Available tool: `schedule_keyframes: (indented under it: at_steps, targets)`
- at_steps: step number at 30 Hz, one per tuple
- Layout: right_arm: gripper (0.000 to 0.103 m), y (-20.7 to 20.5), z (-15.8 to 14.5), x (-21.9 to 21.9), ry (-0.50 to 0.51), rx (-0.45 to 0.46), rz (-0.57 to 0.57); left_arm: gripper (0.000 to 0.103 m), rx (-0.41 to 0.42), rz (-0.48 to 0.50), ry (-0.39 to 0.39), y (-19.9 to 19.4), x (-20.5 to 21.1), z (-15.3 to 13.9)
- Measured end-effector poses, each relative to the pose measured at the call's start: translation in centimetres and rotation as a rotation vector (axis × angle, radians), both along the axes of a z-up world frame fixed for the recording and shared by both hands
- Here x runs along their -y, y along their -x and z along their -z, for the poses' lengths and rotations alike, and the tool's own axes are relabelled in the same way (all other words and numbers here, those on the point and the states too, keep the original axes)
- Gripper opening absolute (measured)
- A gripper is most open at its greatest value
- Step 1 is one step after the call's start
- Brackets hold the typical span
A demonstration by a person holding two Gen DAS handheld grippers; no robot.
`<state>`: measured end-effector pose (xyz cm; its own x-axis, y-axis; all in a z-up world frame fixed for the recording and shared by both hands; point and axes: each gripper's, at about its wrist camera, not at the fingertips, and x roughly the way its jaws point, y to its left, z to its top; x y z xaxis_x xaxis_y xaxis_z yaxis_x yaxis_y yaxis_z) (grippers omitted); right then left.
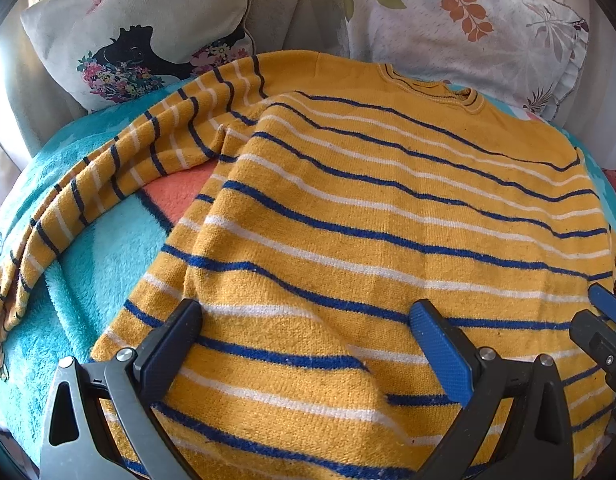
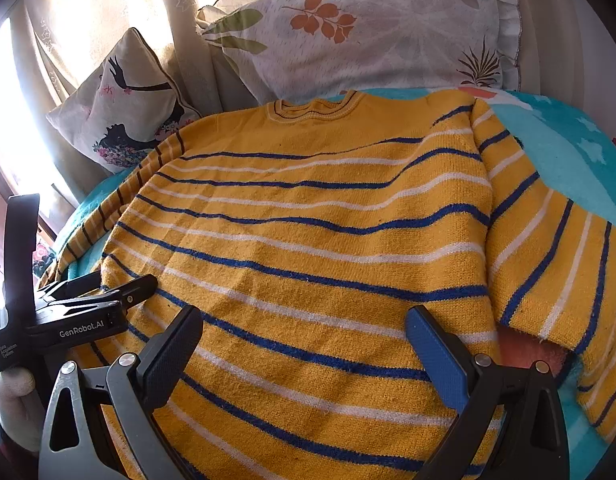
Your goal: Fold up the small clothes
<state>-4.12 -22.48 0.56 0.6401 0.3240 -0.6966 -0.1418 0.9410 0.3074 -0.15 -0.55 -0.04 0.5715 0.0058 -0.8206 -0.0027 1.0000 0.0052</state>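
So the yellow striped sweater (image 1: pixel 387 208) is lying flat, front up, on a fuzzy teal blanket (image 1: pixel 80 264), taking up most of it. The collar (image 2: pixel 313 110) is pointing away from the person, toward the leaf-print pillow (image 2: pixel 387 28), and the hem is sitting nearest both grippers. That means the sweater's long axis is running from hem to collar, pretty much straight out from the person, and the stripes are crossing it sideways. One sleeve (image 1: pixel 108 176) is trailing off the sweater's left shoulder down toward the near-left corner of the blanket, and the other sleeve (image 2: pixel 555 256) is lying just beside the sweater's right side.

The left gripper (image 1: pixel 304 316) is hovering over the hem with its jaws spread wide and nothing between them. The right gripper (image 2: pixel 304 316) is doing the same thing over the hem, wide open and holding nothing.

Looks like the folding isn't really started yet, probably just lining up the first grab. If it were me, I'd deal with the sleeves first: pinch each one near the cuff, bring it across the sweater's chest so it's lying flat, then take both hem corners together and carry them up to the collar. The knit is looking thick and floppy, so grabbing both layers and keeping the hem edge level should be stopping it from bunching.
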Motion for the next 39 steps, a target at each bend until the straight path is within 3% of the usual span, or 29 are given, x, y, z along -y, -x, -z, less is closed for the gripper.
schedule_keyframes:
  at_steps: [3, 7, 12, 16, 20, 23, 27, 28, 30, 31, 32, 37, 39]
  targets:
    - [0.103, -0.1, 0.0, 0.0, 0.008, -0.001, -0.001, 0.100, 0.019, 0.008, 0.021, 0.4, -0.5, -0.7]
    - [0.103, 0.3, -0.6, 0.8, -0.028, 0.019, 0.005, 0.098, 0.138, -0.005, 0.021, 2.6, -1.5, -3.9]
    - [0.102, 0.4, -4.2, 4.5, 0.038, 0.114, 0.073, 0.098, 0.212, -0.011, 0.009, 5.3, -2.3, -7.8]
    - [0.102, -2.9, -6.1, 9.7, 0.100, 0.103, 0.180, 0.098, 0.248, -0.007, 0.039, 7.1, -2.3, -8.8]
    - [0.102, -8.5, -4.8, 14.2, 0.165, 0.024, 0.257, 0.098, 0.247, 0.011, 0.088, 7.7, -1.8, -8.6]
    - [0.102, -12.1, -3.4, 15.7, 0.126, -0.026, 0.227, 0.098, 0.240, 0.020, 0.079, 7.6, -1.1, -8.2]
    - [0.096, -15.3, -1.4, 16.3, -0.055, -0.108, 0.163, 0.098, 0.220, 0.035, 0.078, 7.4, -0.4, -7.7]
    - [0.089, -16.0, -0.9, 16.2, -0.095, -0.127, 0.148, 0.098, 0.215, 0.035, 0.073, 7.2, -0.2, -7.5]
    - [0.060, -17.1, -0.4, 15.9, -0.139, -0.156, 0.125, 0.098, 0.207, 0.032, 0.071, 6.9, -0.1, -7.3]
    - [0.038, -17.6, -0.3, 15.8, -0.134, -0.168, 0.131, 0.098, 0.203, 0.030, 0.074, 6.8, -0.1, -7.2]
    - [0.030, -18.0, -0.5, 15.6, -0.111, -0.167, 0.142, 0.098, 0.200, 0.027, 0.077, 6.7, -0.2, -7.2]
    - [0.005, -20.3, -2.9, 14.6, 0.102, -0.120, 0.232, 0.098, 0.191, 0.003, 0.091, 6.2, -0.7, -7.0]
    - [0.001, -21.4, -4.2, 14.9, 0.191, -0.096, 0.299, 0.098, 0.189, -0.005, 0.096, 6.0, -0.9, -7.0]
